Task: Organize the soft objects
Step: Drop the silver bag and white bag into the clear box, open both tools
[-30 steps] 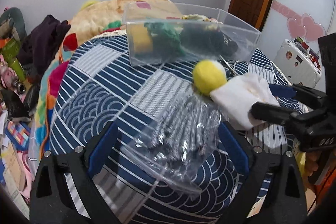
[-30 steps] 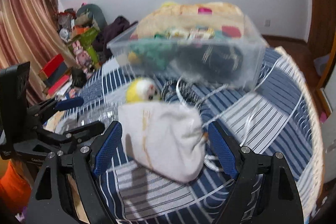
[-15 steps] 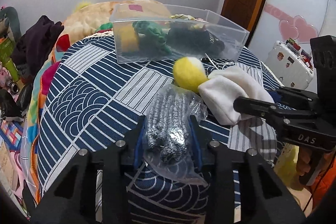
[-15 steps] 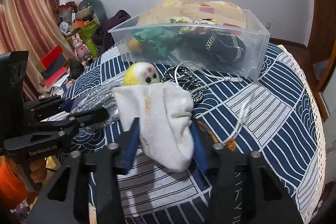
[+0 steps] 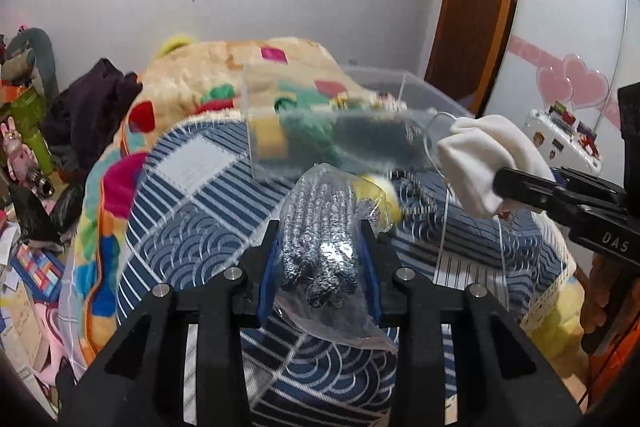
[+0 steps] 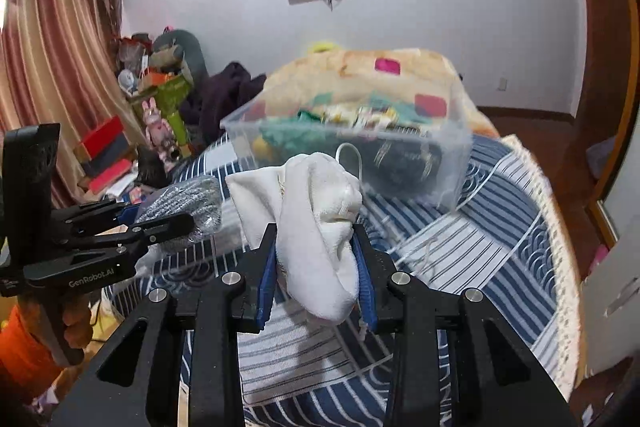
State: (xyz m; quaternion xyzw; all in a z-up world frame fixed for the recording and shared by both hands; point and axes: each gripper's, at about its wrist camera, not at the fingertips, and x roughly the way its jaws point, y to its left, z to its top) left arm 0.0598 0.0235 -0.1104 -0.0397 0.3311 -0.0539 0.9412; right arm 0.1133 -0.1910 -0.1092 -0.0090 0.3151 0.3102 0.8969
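My left gripper (image 5: 318, 259) is shut on a clear plastic bag of silver-grey knit fabric (image 5: 316, 239) and holds it above the bed. My right gripper (image 6: 316, 267) is shut on a white sock (image 6: 316, 215) and holds it lifted; the sock also shows at the right of the left wrist view (image 5: 484, 163). A clear plastic bin (image 5: 412, 95) with green, yellow and dark soft things stands on the bed beyond both grippers; it also shows in the right wrist view (image 6: 452, 163). A yellow plush ball (image 5: 380, 199) lies behind the bag.
The bed has a blue-and-white patterned cover (image 5: 192, 227). A colourful blanket (image 5: 200, 67) is piled behind the bin. A white cord (image 5: 444, 227) lies on the cover. Clutter (image 6: 160, 99) fills the floor at the left. A white suitcase (image 5: 560, 135) stands at the right.
Both grippers closed on their items and lifted them off the bed: the left with the bag of grey fabric, the right with the white sock, both nearer the bin.
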